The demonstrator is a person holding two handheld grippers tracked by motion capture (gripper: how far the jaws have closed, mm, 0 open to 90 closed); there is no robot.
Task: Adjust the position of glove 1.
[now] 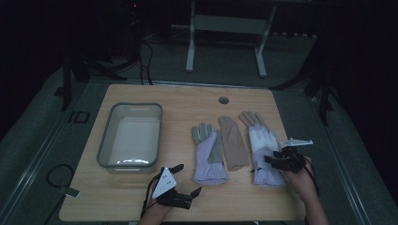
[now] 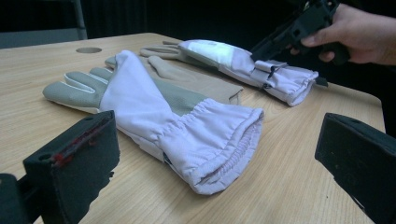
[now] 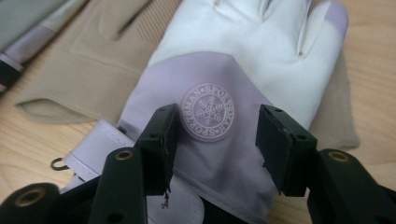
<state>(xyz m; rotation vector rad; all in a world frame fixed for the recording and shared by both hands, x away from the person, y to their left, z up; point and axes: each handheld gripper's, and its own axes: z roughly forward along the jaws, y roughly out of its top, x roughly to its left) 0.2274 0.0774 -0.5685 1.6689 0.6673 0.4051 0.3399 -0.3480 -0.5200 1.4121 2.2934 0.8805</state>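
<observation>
My left gripper (image 1: 184, 180) sits near the table's front edge w/ jaws wide apart, holding nothing. My right gripper (image 3: 212, 140) hangs over the cuff of the pale purple glove with a white back and snowflake badge (image 3: 219, 93), jaws apart, not pinching it. Farther left: tan glove (image 1: 233, 143), purple-grey glove (image 1: 209, 154), grey plastic bin (image 1: 105, 140).

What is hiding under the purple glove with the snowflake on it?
A tan glove lies under the snowflake glove, its edge poking out on one side. The rest of it is covered, so its shape stays hidden.
</observation>
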